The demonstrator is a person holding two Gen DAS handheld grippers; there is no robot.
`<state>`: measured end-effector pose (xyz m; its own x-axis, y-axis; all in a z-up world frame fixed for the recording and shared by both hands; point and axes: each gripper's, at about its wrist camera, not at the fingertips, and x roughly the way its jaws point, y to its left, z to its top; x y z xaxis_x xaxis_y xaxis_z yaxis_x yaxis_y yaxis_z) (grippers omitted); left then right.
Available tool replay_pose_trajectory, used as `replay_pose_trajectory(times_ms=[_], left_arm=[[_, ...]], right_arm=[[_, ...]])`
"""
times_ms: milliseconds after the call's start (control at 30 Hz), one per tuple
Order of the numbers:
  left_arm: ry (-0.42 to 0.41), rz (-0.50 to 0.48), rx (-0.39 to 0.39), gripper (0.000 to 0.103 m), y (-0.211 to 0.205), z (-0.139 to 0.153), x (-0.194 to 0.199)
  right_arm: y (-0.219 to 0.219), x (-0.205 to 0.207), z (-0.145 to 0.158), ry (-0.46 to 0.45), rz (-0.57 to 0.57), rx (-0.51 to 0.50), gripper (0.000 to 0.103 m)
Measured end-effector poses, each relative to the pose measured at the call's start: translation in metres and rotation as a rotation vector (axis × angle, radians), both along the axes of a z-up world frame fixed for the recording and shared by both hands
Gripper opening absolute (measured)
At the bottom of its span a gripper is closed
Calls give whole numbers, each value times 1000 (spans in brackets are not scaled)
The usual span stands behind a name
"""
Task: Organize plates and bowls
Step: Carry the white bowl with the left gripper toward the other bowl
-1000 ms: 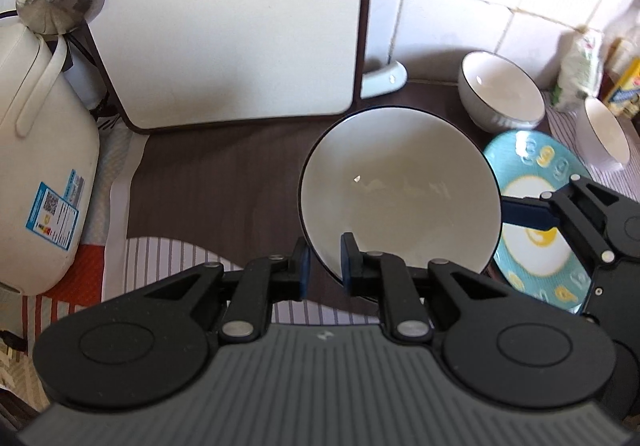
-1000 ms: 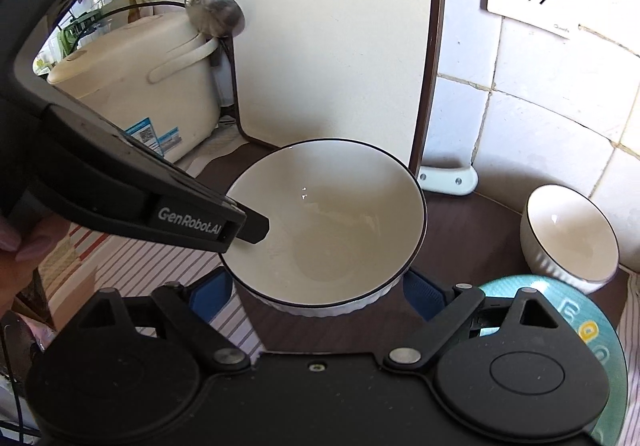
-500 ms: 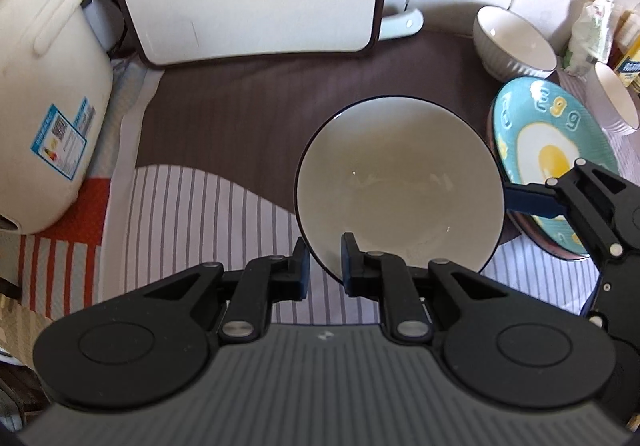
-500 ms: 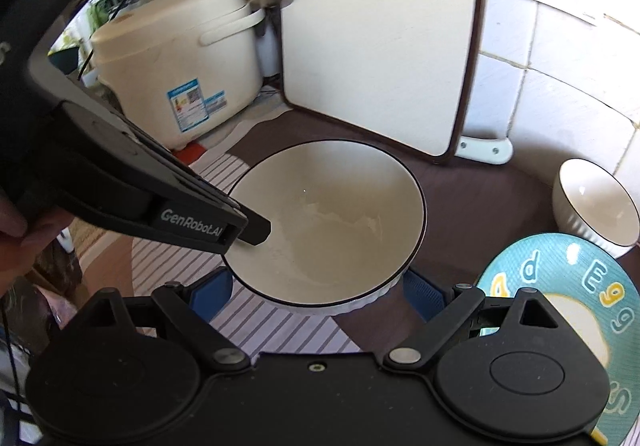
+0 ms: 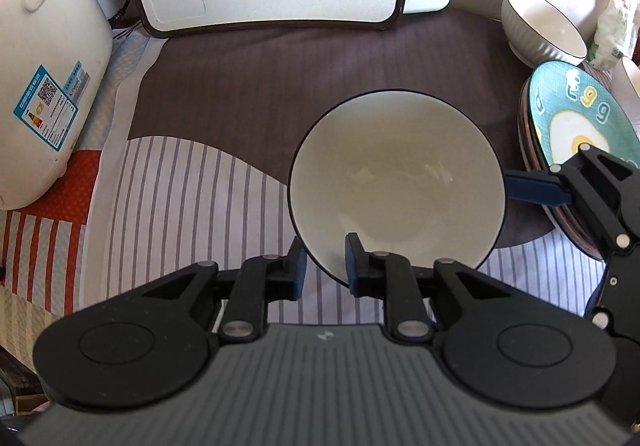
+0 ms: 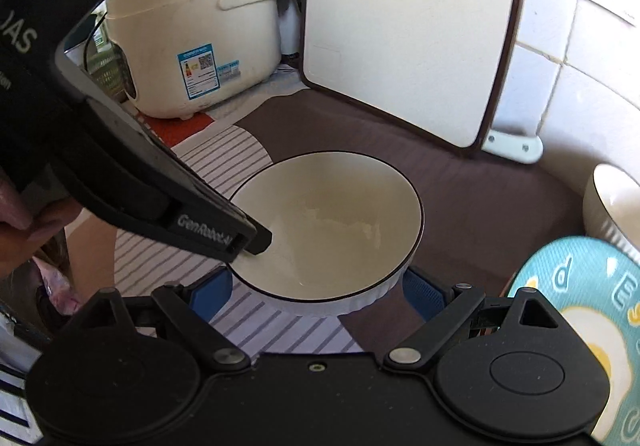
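The large white bowl with a dark rim sits low over the striped cloth on the counter, between the rice cooker and the egg-patterned plate. The left gripper has narrow jaws astride the bowl's near rim, one finger inside and one outside; they have just been opening slightly. The right gripper has wide jaws flanking the bowl's ribbed sides, contact uncertain; a smaller white bowl stands near the wall.

White dark-rimmed bowl upright, apparently resting on the striped cloth.
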<state>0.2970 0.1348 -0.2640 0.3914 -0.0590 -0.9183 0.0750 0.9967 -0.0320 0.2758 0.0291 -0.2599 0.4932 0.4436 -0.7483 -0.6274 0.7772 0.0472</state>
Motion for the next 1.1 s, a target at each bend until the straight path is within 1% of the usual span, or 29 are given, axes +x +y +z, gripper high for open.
replay_pose_trajectory(times_ms=[67,133,167,200,233,267,333,367,400,433,533,633,700,733,867,1100], left_arm=[[5,-7,7,19,-2,0,0],[15,-12,4,24,-4,2,0],[25,-16,-6,32,-5,4,1],[32,-18,-16,42,-5,6,0],[31,-21,-22,44,-6,9,-1],[24,-28,-18,45,-8,12,-3],[10,-46,15,47,-14,21,-6],[6,-50,30,51,-16,26,-8],[9,-43,35,51,-18,31,-10],[11,-36,28,51,-18,36,-13],[24,-38,-29,54,-17,54,-18],[-3,-55,-11,58,-21,72,-26],[-22,-75,8,64,-26,85,-29],[-34,-85,12,64,-28,91,-30],[-67,-121,8,70,-38,110,-33],[-103,-187,17,73,-67,132,-28]], right_arm=[[1,0,1,6,-4,-3,95],[2,-1,1,17,-8,-12,95],[2,0,1,31,-10,-20,95],[2,1,0,50,-8,-32,95],[1,1,1,65,-7,-38,95],[-1,0,3,67,-7,-33,95],[-9,-3,10,61,-11,-11,95],[-12,-5,14,63,-9,-3,95],[-15,-6,19,62,-8,4,95],[-19,-8,25,55,-11,12,95],[-34,-13,43,48,-24,41,95],[-50,-18,59,37,-26,51,95],[-61,-18,68,59,-14,60,95],[-67,-19,73,60,-19,66,95],[-92,-26,92,44,-61,78,95],[-133,-31,114,-15,-154,84,95]])
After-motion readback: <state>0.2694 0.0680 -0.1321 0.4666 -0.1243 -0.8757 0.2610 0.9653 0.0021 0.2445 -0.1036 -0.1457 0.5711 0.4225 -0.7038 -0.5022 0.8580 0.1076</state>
